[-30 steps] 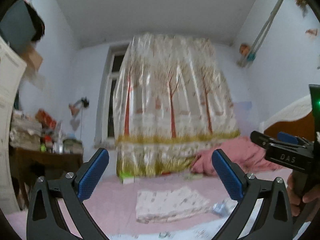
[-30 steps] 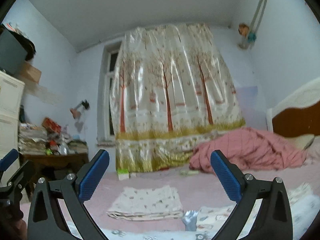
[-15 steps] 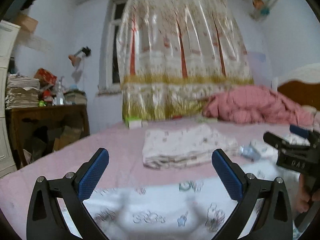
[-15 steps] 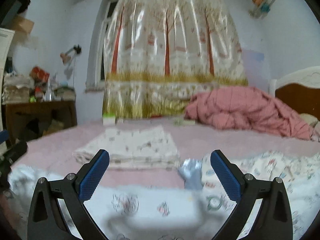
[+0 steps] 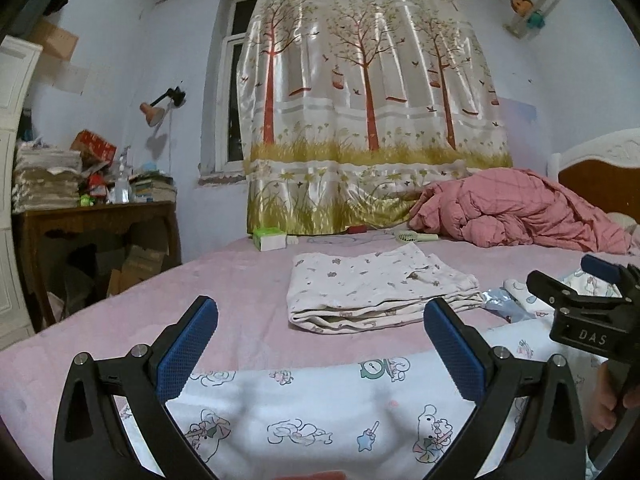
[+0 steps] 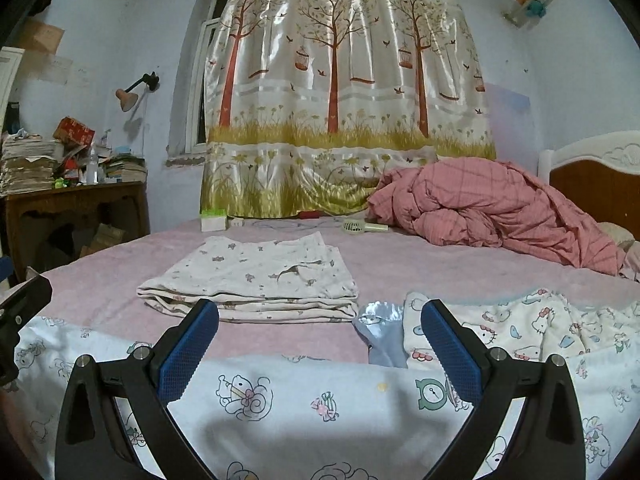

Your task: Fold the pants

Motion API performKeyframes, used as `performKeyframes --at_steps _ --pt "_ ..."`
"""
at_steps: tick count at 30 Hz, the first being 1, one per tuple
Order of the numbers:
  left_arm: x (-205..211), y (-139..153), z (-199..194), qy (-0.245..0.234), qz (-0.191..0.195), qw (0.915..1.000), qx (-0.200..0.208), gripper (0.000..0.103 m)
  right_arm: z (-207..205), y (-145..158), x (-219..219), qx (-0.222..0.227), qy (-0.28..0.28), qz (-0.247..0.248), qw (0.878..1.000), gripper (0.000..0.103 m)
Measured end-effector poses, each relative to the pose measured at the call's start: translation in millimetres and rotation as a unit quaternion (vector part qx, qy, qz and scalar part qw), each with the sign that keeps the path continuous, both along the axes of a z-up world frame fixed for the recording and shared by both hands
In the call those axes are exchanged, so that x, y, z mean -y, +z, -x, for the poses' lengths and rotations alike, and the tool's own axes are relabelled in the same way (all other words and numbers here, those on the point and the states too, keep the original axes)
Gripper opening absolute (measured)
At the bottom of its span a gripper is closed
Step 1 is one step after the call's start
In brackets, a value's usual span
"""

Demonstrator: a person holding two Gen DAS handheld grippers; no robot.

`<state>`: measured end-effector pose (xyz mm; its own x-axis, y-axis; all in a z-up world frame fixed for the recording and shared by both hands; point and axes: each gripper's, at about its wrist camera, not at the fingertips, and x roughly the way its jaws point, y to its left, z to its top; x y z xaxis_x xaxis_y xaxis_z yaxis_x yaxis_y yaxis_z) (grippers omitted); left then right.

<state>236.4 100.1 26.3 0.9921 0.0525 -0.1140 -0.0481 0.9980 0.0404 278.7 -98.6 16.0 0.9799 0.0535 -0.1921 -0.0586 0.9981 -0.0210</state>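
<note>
White pants with cartoon prints (image 5: pixel 304 420) (image 6: pixel 320 404) lie spread on the pink bed, their near edge just under both grippers. My left gripper (image 5: pixel 320 350) hovers low over them, open and empty. My right gripper (image 6: pixel 320 346) is open too, nothing between its blue pads; in the left wrist view it appears at the right edge (image 5: pixel 588 292), held by a hand. A folded cream garment (image 5: pixel 380 292) (image 6: pixel 256 284) rests farther back on the bed. More cartoon-print cloth (image 6: pixel 532 328) is bunched at the right.
A pink quilt (image 6: pixel 492 208) is heaped at the back right by the headboard (image 6: pixel 596 184). A small fan (image 6: pixel 360 227) and a green-white box (image 6: pixel 214 219) lie near the curtain (image 6: pixel 340 100). A cluttered wooden desk (image 5: pixel 92 216) stands left of the bed.
Both grippers have tilted and dropped down toward the bed; the printed pants have come into view beneath them. Both stay open.
</note>
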Motion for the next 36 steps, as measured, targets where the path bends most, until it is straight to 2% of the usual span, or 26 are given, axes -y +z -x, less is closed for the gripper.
performKeyframes --at_steps 36 --pt "2.4 1.9 -1.0 0.0 -0.01 1.0 -0.002 0.102 4.2 -0.1 -1.0 -0.002 0.001 0.002 1.0 0.102"
